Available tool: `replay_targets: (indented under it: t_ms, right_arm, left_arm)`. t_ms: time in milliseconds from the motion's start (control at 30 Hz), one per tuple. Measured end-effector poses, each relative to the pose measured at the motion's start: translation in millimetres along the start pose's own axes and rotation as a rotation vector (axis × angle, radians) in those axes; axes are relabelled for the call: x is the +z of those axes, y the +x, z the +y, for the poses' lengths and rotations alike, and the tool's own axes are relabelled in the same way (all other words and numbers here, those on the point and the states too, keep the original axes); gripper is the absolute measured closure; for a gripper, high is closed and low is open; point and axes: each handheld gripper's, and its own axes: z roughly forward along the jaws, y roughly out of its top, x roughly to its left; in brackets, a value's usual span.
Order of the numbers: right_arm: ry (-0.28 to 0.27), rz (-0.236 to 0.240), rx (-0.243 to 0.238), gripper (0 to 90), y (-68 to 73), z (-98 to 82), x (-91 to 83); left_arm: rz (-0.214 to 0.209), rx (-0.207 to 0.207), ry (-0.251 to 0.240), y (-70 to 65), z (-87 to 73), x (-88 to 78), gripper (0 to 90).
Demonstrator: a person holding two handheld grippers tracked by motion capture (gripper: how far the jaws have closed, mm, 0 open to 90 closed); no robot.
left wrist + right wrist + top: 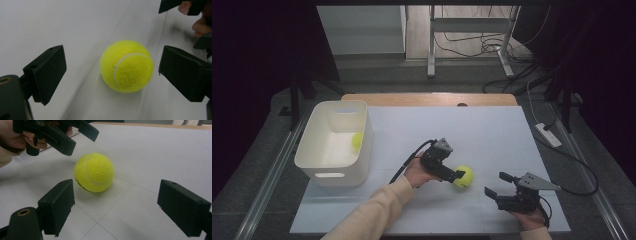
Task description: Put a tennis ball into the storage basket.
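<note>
Jaws of the left gripper [112, 75] stand wide, with the ball [127, 66] between them but nearer the right-hand one; a clear strip of sheet shows on each side, so neither pad touches it. Round as it is, the ball has no long axis and no heading; its white seam curves over the top and down the face turned to the left gripper view. It sits on the white sheet [50, 25], just ahead of the jaw tips.

From the right gripper [115, 205], whose jaws also gape wide and hold nothing, the ball [94, 172] lies ahead and left of the gap's middle, close to the left-hand jaw yet apart from it. The left gripper [72, 135] hangs just beyond the ball there, in a hand [15, 140].

In the high view the ball [463, 176] rests at the tips of the left gripper [457, 175], with the right gripper [498, 184] near, on the other side. Farther off, behind the left gripper, a white bin [333, 142] holds a second ball [357, 140].
</note>
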Motion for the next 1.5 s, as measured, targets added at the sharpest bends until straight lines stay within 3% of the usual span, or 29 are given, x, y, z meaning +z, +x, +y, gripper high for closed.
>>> replay_targets:
  t_ms: [567, 1100, 1300, 1367, 1400, 1500]
  right_arm:
    - [-0.001, -0.002, -0.003, 14.1, -0.1, 0.3, -0.5]
    - [0.003, -0.001, -0.006, 14.1, -0.8, -0.4, -1.2]
    - [0.001, 0.001, -0.003, 14.1, -1.2, -0.7, -1.8]
    - [0.001, 0.001, -0.004, 14.0, -1.2, -0.8, -2.0]
    - [0.001, 0.001, -0.004, 14.1, -1.3, -0.9, -2.1]
    - [0.001, 0.001, -0.003, 14.1, -1.4, -1.0, -2.3]
  left_arm:
    - [-0.039, 0.031, 0.039, -11.3, -2.4, 19.2, 7.2]
    - [-0.026, 0.046, 0.09, -14.5, 2.2, 43.4, 7.5]
    - [-0.009, 0.041, 0.122, -14.1, 2.2, 50.1, 14.8]
    - [-0.03, 0.028, 0.128, -12.5, 1.5, 52.0, 20.4]
    - [-0.037, 0.029, 0.126, -12.6, 1.5, 51.8, 24.6]
    - [-0.032, 0.051, 0.135, -14.4, 1.9, 51.2, 25.8]
